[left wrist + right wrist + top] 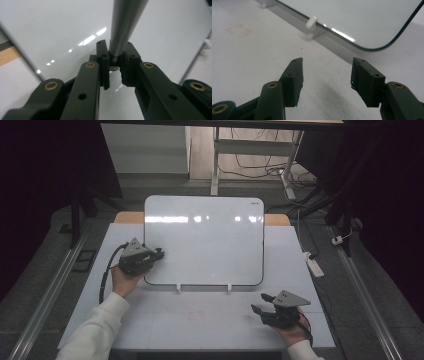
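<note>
Grey pen [125,25] clamped in left tongs [115,60]; right tongs [327,75] agape.

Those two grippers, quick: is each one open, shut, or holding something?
Left gripper: shut on a grey pen, over the whiteboard.
Right gripper: open, nothing between its jaws, above the white table.

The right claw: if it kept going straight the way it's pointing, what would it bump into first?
Probably the bottom edge of the whiteboard, near its rounded corner. The right claw is open, holds nothing, and points low across the white table toward it. Angled downward, it might scrape the table first; depth is hard to judge.
</note>
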`<act>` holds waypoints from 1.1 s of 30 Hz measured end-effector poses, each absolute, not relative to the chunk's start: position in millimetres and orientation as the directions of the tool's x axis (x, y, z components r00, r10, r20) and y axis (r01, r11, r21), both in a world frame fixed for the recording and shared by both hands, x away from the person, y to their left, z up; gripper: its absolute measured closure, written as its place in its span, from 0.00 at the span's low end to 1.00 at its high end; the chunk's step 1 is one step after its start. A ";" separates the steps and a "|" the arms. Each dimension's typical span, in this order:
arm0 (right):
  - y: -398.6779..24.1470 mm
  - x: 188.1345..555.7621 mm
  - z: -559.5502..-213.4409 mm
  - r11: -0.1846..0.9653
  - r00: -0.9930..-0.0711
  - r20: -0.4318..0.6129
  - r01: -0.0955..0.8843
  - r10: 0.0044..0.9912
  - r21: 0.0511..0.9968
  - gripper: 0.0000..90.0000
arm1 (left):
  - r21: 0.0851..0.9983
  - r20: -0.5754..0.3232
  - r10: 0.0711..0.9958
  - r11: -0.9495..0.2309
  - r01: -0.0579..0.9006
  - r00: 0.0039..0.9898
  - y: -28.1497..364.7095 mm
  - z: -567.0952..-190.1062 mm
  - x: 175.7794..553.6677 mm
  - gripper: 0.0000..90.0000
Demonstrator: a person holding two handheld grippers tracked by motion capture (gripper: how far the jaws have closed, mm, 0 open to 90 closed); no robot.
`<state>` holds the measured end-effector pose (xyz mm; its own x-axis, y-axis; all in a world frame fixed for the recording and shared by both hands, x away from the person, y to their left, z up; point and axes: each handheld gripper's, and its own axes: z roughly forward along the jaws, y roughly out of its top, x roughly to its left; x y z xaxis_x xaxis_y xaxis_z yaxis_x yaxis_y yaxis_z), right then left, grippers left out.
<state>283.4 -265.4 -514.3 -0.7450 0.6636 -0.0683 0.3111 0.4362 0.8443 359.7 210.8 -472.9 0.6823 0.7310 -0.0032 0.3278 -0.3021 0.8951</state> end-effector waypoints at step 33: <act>-237.4 258.7 -477.6 0.369 -0.731 -0.153 0.144 0.666 0.918 0.49 | 0.830 -0.236 0.491 -0.346 0.437 0.838 126.5 -475.6 307.4 0.86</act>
